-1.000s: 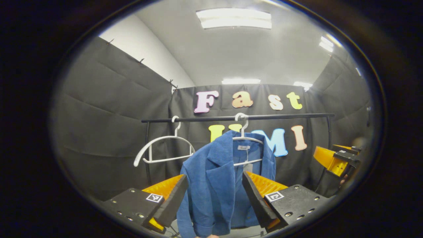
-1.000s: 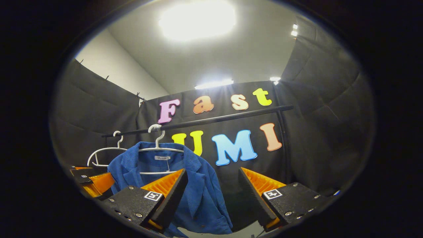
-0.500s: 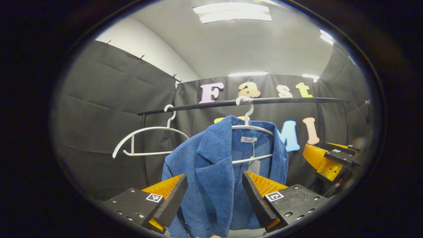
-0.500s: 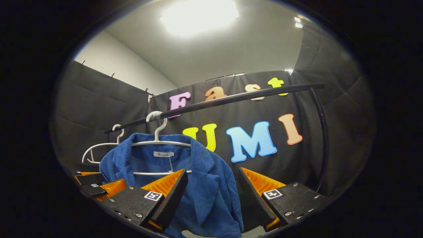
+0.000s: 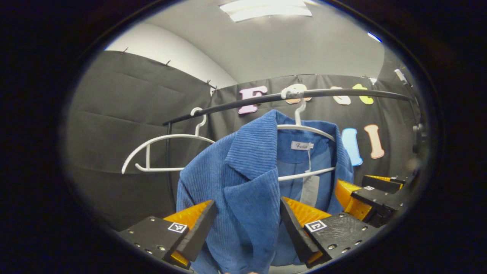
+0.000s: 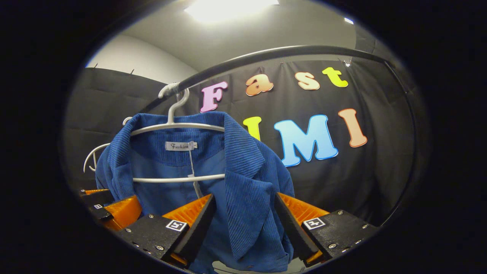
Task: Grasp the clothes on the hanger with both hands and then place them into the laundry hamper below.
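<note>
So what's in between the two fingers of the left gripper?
In the left gripper view, the blue jacket's front lapel hangs between the open fingers of the left gripper, not yet squeezed.

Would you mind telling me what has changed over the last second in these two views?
Both hand-held grippers moved in toward the jacket: the left gripper now straddles one lapel, the right gripper the other. Neither has closed yet. The jacket remains on its hanger on the rail, and the empty hanger is unmoved.

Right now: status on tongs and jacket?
Both tongs open, left and right each straddling a lapel. Jacket on hanger. Nothing blocking.
</note>
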The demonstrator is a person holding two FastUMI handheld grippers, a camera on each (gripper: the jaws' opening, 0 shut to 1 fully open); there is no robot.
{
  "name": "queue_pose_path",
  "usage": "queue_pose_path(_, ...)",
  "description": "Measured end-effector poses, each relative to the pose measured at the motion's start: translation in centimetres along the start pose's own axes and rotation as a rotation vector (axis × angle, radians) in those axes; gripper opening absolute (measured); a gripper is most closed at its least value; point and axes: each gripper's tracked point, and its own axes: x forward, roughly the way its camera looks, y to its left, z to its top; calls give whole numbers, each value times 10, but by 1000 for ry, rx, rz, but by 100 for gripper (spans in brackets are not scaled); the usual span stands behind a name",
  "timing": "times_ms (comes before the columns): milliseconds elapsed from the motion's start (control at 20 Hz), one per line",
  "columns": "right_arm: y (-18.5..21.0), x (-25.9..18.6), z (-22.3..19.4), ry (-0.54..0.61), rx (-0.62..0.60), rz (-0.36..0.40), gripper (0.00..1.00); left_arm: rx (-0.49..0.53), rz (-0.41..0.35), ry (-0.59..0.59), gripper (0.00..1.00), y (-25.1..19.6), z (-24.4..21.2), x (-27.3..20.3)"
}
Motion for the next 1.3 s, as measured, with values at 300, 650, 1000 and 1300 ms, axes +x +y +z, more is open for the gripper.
queue_pose_path(300, -3, 22, -27, 58, 28, -10, 92, -1, 62, 34, 96, 5, -23, 16)
queue_pose_path(650, -1, 24, -22, 40, 30, 32, 20, 6, 46, 35, 62, 3, -24, 15)
queue_pose_path(1000, -16, -3, 23, -75, -73, -24, 3, 51, 59, -7, 8, 25, -1, -4)
queue_pose_path(1300, -34, -22, 81, -203, -106, -79, 3, 102, 58, -78, 5, 49, 54, -38)
